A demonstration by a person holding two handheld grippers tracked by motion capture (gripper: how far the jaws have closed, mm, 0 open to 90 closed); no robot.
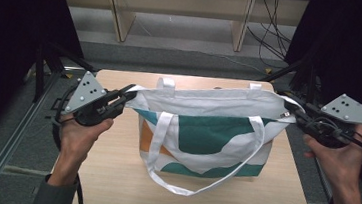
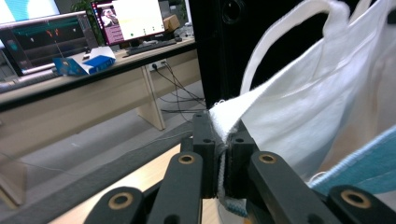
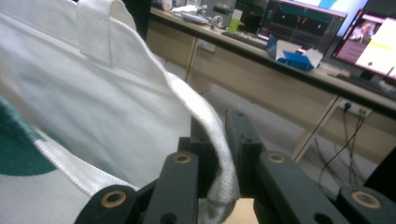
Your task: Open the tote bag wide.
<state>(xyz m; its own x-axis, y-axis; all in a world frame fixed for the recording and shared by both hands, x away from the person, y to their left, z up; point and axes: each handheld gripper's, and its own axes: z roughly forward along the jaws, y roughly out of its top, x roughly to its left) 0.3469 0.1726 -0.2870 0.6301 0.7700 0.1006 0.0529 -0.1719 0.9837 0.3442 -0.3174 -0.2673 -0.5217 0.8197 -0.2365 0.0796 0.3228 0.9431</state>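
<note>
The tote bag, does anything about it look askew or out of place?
Only slightly: the bag is stretched by its top corners between the left tool and right tool, while one strap flops loose down the front onto the table.

The right hand-held gripper [image 3: 223,154] pinches the white hem of the bag [image 3: 93,98] between its black jaws; behind stand a desk [image 3: 280,74] and monitors [image 3: 369,44].

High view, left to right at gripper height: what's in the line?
left hand → left gripper → tote bag → right gripper → right hand
</note>
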